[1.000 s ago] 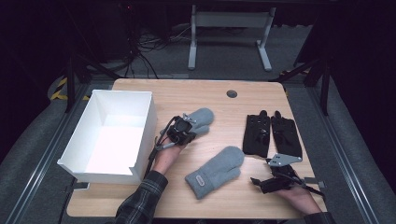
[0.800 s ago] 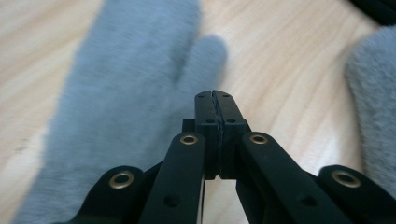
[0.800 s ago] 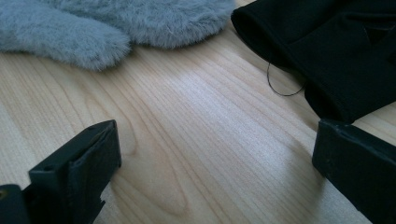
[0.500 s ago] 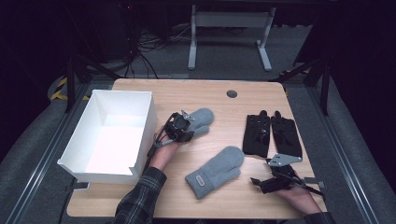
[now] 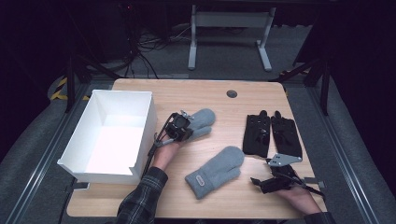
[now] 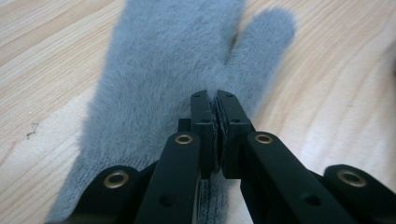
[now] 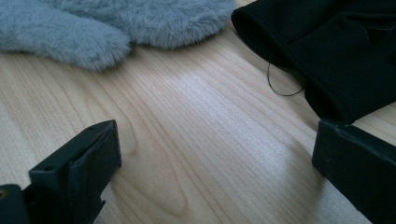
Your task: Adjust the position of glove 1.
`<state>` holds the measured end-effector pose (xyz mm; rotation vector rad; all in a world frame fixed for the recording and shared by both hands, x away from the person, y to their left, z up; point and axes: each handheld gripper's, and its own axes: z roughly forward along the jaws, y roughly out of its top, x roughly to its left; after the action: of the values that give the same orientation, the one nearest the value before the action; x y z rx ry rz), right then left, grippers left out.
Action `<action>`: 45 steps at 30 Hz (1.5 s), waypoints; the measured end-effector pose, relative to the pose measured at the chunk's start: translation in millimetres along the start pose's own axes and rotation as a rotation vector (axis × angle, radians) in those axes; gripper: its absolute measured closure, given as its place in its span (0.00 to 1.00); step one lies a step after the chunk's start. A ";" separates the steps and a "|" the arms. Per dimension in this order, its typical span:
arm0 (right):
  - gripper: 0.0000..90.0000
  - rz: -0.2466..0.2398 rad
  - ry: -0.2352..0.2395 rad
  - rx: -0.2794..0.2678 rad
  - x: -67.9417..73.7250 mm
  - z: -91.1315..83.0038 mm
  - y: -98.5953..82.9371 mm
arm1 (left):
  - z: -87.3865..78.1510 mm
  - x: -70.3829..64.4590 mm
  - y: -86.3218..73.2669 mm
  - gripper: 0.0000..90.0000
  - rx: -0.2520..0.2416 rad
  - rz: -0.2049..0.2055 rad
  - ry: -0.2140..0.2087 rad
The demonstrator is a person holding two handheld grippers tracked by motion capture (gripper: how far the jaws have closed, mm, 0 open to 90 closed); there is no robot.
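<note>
From above, we look down on a pale wooden table. At its left stands one open white rectangular box. Just right of the box, our left gripper lies over the cuff end of a fluffy grey-blue mitten, which rests flat on the wood near the table's middle, its tip pointing away from us and to the right. In the left gripper view, this mitten shows soft, short fur, a broad rounded body and a separate thumb to the right; the black jaws are clenched on its fabric near the base of the thumb. We count two such mittens: the second fluffy grey mitten lies nearer us, bearing a small label too tiny to read. Further right lie two black gloves, side by side. At the near right, our right gripper rests on the wood, its jaws spread wide and grasping nothing.
</note>
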<state>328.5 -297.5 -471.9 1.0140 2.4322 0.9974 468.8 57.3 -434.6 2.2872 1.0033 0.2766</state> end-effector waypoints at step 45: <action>0.04 -0.010 0.010 -0.007 0.7 -0.4 -0.1 | 27.5 -28.9 28.8 0.89 0.032 0.125 -0.131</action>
<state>327.8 -297.3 -471.7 0.9956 2.4374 1.0098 477.4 8.9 -437.0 2.3677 0.8055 0.1605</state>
